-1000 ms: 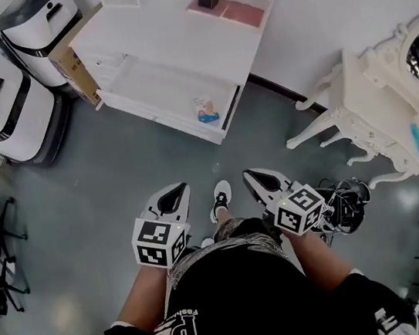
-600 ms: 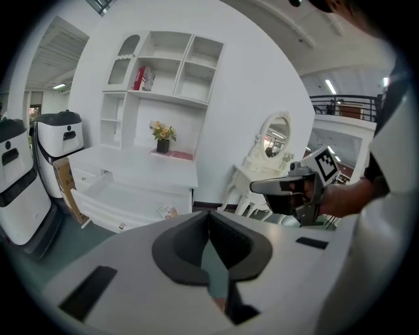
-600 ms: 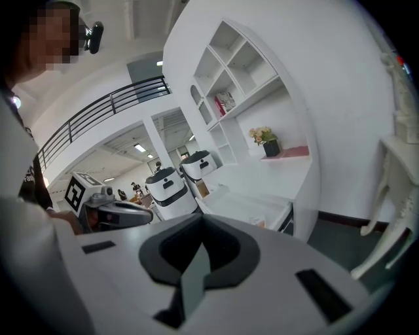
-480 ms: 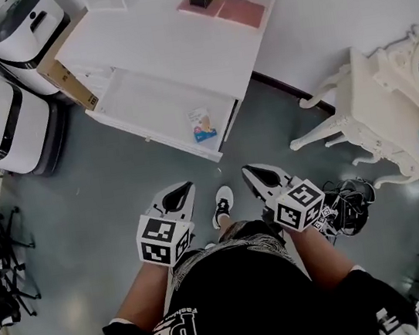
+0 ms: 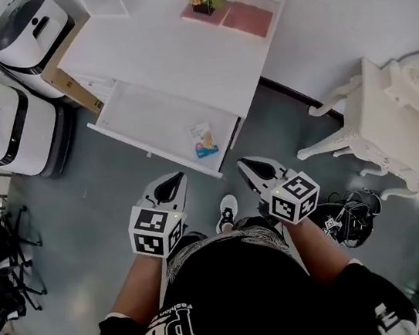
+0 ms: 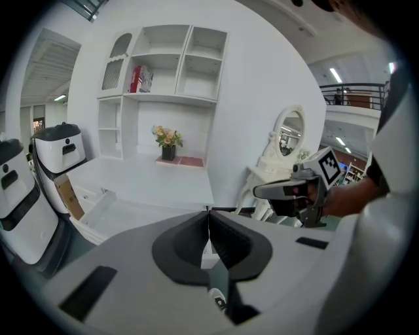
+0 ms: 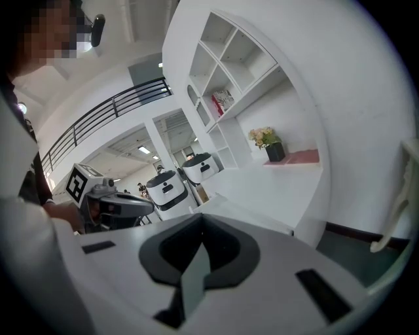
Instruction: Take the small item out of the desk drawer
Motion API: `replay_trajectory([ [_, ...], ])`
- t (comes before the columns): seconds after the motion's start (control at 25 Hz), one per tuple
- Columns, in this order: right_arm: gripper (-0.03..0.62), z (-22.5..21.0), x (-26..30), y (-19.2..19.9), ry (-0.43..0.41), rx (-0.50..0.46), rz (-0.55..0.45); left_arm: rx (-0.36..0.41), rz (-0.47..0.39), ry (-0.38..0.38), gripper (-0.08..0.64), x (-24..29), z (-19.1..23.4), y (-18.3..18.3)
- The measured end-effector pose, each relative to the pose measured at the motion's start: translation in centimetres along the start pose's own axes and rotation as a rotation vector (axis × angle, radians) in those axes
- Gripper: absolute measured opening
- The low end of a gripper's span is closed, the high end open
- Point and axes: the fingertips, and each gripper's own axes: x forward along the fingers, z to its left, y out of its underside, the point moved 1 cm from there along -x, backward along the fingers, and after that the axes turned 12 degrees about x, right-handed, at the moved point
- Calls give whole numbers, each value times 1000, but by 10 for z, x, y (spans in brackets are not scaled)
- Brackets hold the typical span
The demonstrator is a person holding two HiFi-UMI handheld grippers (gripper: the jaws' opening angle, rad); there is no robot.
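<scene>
Grey and pressed together on nothing, the left gripper [image 5: 167, 186] sits low in the middle of the head view. The open white drawer [image 5: 145, 150] of the desk [image 5: 169, 52] has slid down the frame to lie just above it, because the person has stepped closer over the last second. The small item [image 5: 204, 140], a colourful packet, lies untouched at the drawer's right end near centre frame; further right the right gripper [image 5: 255, 168] is likewise closed and empty, so the approach looks nearly done and a gripper must spread before reaching in.
</scene>
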Motion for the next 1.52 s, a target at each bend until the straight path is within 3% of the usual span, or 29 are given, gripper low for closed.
replay_trajectory([
  [0.36, 9, -21, 14, -13, -11, -8, 2, 20, 11, -22, 15, 19, 13, -13],
  [0.76, 9, -43, 33, -27, 71, -12, -11, 24, 9, 10, 15, 32, 39, -12],
  [1.04, 9, -47, 75, -19, 165, 20, 27, 34, 1, 75, 15, 44, 81, -13],
  [1.28, 12, -49, 115, -14, 247, -13, 80, 49, 30, 129, 15, 55, 125, -3],
  [1.52, 26, -65, 144, -8, 365, -33, 126, 67, 8, 184, 15, 67, 167, -8],
])
